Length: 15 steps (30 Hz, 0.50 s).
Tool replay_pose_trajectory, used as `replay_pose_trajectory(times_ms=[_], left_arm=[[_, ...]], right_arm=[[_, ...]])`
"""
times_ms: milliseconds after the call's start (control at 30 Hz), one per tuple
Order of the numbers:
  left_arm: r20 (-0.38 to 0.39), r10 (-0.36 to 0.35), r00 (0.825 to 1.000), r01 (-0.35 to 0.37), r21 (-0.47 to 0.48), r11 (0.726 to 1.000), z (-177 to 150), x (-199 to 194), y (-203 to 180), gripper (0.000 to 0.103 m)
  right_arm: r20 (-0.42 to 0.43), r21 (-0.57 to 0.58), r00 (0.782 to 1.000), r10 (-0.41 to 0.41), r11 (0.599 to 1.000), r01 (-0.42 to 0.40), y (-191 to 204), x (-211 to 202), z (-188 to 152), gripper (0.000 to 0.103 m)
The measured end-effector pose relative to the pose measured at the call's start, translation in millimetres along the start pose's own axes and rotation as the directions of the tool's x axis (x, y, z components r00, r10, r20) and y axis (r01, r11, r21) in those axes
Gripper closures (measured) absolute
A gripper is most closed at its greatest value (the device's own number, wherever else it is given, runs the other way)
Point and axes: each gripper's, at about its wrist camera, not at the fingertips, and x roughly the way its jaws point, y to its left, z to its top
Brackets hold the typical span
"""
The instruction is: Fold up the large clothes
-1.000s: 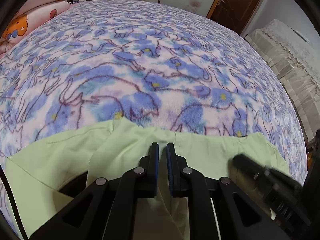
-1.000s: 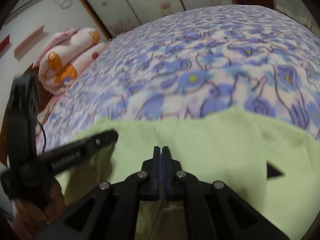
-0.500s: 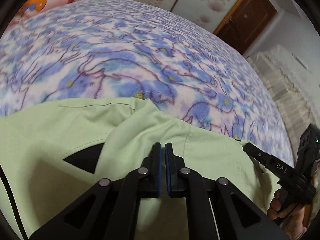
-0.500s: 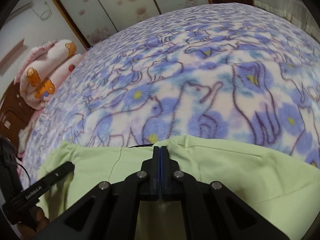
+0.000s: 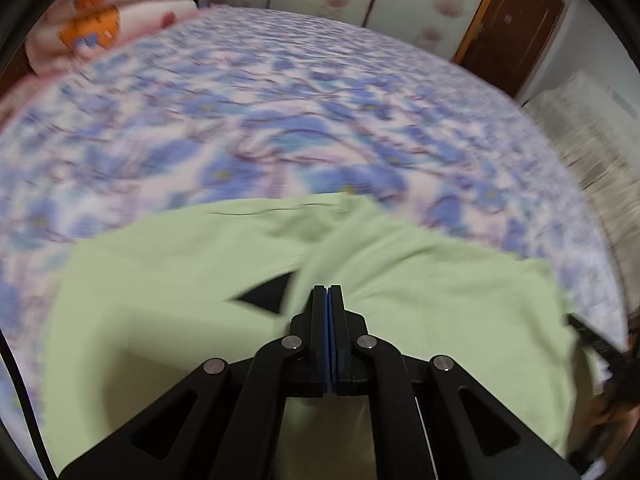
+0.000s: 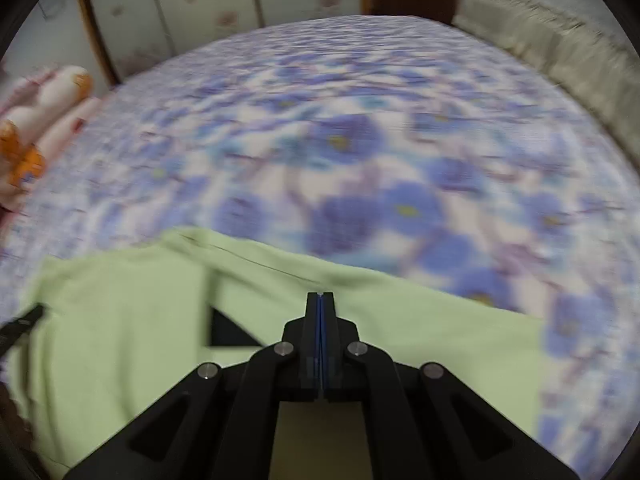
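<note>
A large light green garment [image 5: 168, 280] with a black triangle mark [image 5: 266, 298] hangs and drapes over the near part of the bed; it also shows in the right wrist view [image 6: 120, 320]. My left gripper [image 5: 328, 289] is shut on a fold of the green cloth. My right gripper [image 6: 320, 295] is shut on the garment's upper edge. The right gripper's tip [image 5: 592, 336] shows at the right edge of the left wrist view; the left gripper's tip [image 6: 22, 326] shows at the left edge of the right wrist view. Both views are blurred by motion.
The bed is covered by a blue and pink flower-patterned blanket [image 5: 280, 128]. Folded pink and orange bedding [image 5: 100, 20] lies at the far left. A brown door [image 5: 516, 28] and patterned wardrobe panels [image 6: 200, 8] stand behind. A beige covered piece of furniture [image 6: 560, 40] runs along the right.
Both grippers have lifted and pulled back with the garment held, so more green cloth and the black triangle show. The left gripper closed fully on the cloth during the last second.
</note>
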Motion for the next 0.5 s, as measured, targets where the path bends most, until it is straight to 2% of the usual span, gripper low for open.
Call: replay_pose_trajectory(times_ms=[133, 300, 500], left_arm=[[-0.01, 0.064, 0.998, -0.065, -0.02, 0.998, -5, -24, 24, 0.102], [-0.008, 0.071, 0.997, -0.072, -0.082, 0.994, -21, -66, 47, 0.102], [-0.104, 0.06, 0.993, -0.073, -0.125, 0.989, -58, -102, 70, 0.102]], right_arm=[[-0.017, 0.065, 1.0, -0.011, 0.998, 0.012, -23, -18, -11, 0.103], [-0.02, 0.027, 1.0, 0.017, 1.0, -0.017, -14, -48, -27, 0.103], [-0.087, 0.043, 0.995, 0.055, 0.998, -0.051, 0, -84, -61, 0.103]])
